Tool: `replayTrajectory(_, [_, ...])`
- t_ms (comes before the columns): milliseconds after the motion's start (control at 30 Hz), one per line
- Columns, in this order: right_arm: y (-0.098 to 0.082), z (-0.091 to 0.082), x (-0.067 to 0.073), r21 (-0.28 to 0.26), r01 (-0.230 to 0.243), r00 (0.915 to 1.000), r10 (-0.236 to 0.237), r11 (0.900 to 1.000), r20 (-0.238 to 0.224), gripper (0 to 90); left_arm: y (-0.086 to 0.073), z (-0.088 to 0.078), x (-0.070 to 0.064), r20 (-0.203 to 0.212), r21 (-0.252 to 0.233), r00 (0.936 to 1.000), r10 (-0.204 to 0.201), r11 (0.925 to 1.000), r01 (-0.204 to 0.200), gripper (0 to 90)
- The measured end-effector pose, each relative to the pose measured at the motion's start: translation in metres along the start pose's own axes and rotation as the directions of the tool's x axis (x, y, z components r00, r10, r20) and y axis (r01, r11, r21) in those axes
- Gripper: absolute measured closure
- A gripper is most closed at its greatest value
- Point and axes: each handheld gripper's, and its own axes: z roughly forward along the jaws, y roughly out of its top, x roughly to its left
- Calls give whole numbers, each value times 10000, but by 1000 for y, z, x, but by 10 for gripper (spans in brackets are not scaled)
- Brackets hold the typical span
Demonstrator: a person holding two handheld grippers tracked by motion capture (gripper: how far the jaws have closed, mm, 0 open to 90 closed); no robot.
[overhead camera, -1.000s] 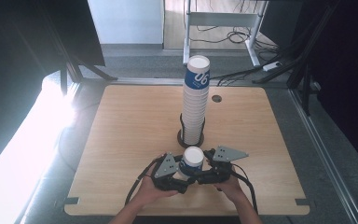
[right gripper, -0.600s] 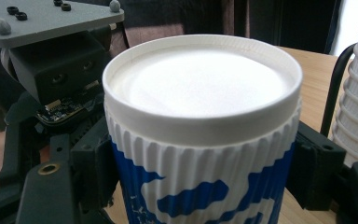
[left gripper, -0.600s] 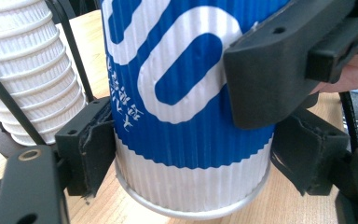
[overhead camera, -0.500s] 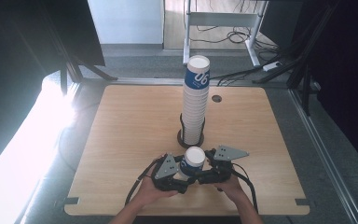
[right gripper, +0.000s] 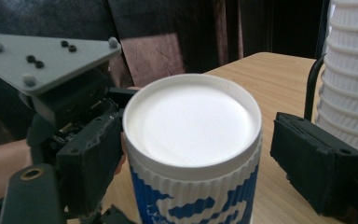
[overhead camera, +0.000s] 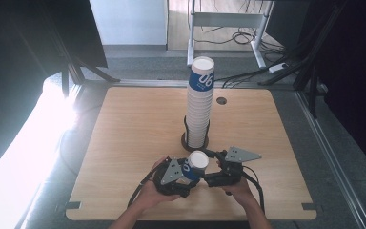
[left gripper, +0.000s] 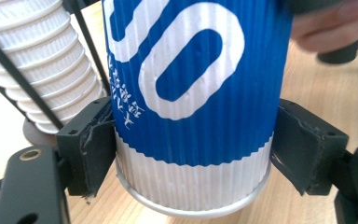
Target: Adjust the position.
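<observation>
My left gripper [overhead camera: 183, 171] is clamped on the blue-and-white paper cup [overhead camera: 194, 164], upside down w/ its base up, near the table's [overhead camera: 124, 124] front edge, just in front of the tall cup stack [overhead camera: 200, 107]. Right gripper [right gripper: 191, 154] jaws have just been opening; they stand apart around the cup, right pad clear of it.

I'm working in what looks like a lab or test room. My wooden table [overhead camera: 138, 129] stands between dark curtains [overhead camera: 24, 57], with cables [overhead camera: 248, 76] on the grey floor and a metal desk frame [overhead camera: 228, 21] behind.
</observation>
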Motion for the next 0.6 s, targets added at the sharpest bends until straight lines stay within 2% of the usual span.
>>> replayTrajectory(133, [3,-8,-1,-103,25,10000,-24,9999,46,167,-1,-2,2,-272,268,9992,295,9992,-287,201])
replayTrajectory(333, [7,-21,-5,-39,74,9997,-73,10000,221,167,-2,-5,5,-730,699,9946,743,9951,-692,202])
replayTrajectory(533, [6,-28,-7,594,236,9986,-263,9980,460,165,-1,-7,5,-1051,1237,9861,1289,9855,-1157,202])
replayTrajectory(600, [5,-29,-8,819,253,9981,-298,9963,541,165,-2,-6,5,-1034,1350,9860,1308,9840,-1164,202])
